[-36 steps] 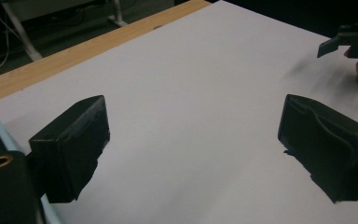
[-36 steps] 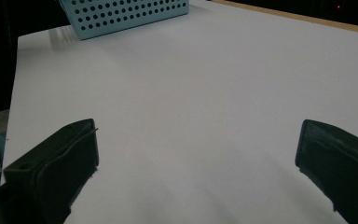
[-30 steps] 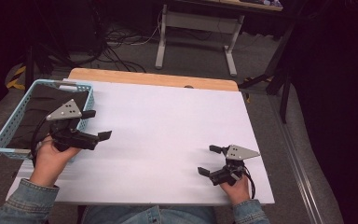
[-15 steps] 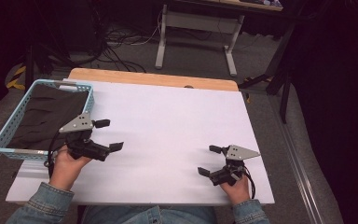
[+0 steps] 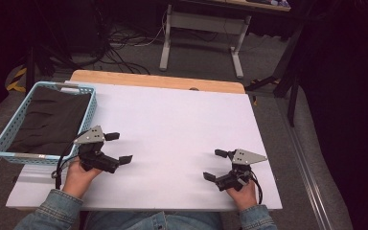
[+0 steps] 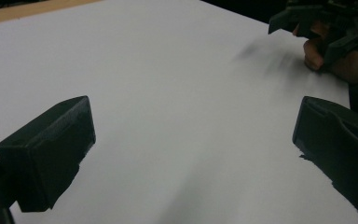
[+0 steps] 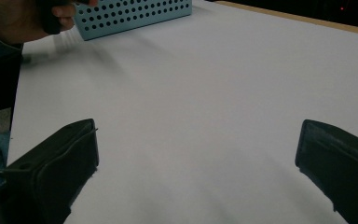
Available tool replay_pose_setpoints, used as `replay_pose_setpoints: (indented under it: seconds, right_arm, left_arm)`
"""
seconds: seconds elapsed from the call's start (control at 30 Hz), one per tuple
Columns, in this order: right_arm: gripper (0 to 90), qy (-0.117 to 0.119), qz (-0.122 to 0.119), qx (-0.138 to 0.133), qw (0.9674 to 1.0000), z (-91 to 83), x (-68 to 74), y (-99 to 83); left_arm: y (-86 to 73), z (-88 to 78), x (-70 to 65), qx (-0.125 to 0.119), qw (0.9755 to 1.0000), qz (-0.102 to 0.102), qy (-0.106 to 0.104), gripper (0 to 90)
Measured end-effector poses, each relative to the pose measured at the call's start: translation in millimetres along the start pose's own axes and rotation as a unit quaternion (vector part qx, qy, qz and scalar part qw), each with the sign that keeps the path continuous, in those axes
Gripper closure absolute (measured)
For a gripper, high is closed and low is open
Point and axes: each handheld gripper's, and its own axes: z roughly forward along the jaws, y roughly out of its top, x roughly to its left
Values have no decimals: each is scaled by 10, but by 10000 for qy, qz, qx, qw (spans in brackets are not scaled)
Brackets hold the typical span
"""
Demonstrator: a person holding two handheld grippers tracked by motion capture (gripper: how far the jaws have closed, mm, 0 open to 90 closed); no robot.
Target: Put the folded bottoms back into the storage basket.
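Black cloth (image 5: 48, 120) lies in the blue basket (image 5: 90, 112); left gripper (image 5: 117, 147), jaws just opened wide and empty, and right gripper (image 5: 215, 165), also open, rest on the white table (image 5: 172, 124), placing seems done, both can withdraw

On the bench (image 5: 172, 120), a basket (image 5: 89, 111) sits at the far left edge with a cloth (image 5: 48, 120) in it; left hand-held gripper (image 5: 117, 148) just beside it, right hand-held gripper (image 5: 215, 165) well apart at the near right

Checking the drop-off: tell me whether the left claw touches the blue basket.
Apart. The high view shows white table between the left claw and the blue basket.
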Motion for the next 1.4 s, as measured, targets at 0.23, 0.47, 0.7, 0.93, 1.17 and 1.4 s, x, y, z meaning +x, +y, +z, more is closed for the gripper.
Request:
replay_pose_setpoints:
  seconds: [0.23, 0.47, 0.7, 0.93, 1.17, 1.4]
  right_arm:
    - [2, 0, -1, 1, 10000, -1, -1, 0]
    - [2, -10, -2, 24, 10000, 0, 1, -1]
    - [2, 5, -3, 13, 10000, -2, 2, -1]
    - [2, 37, -3, -5, 10000, -6, -1, -2]
    - [2, 57, 10, -21, 10000, -11, -4, -2]
    - [2, 56, 4, -23, 10000, -10, -4, -1]
  left_arm:
    - [-104, 77, 48, 144, 9999, 17, -8, 0]
    - [-174, 174, 15, 501, 9985, 212, -46, 0]
    - [-267, 256, 24, 553, 9984, 121, -29, 0]
    - [-268, 260, 16, 445, 9988, 202, -43, 0]
    - [-259, 239, 19, 293, 9993, 202, -127, 0]
    - [-254, 219, 19, 180, 9995, 169, -172, 0]
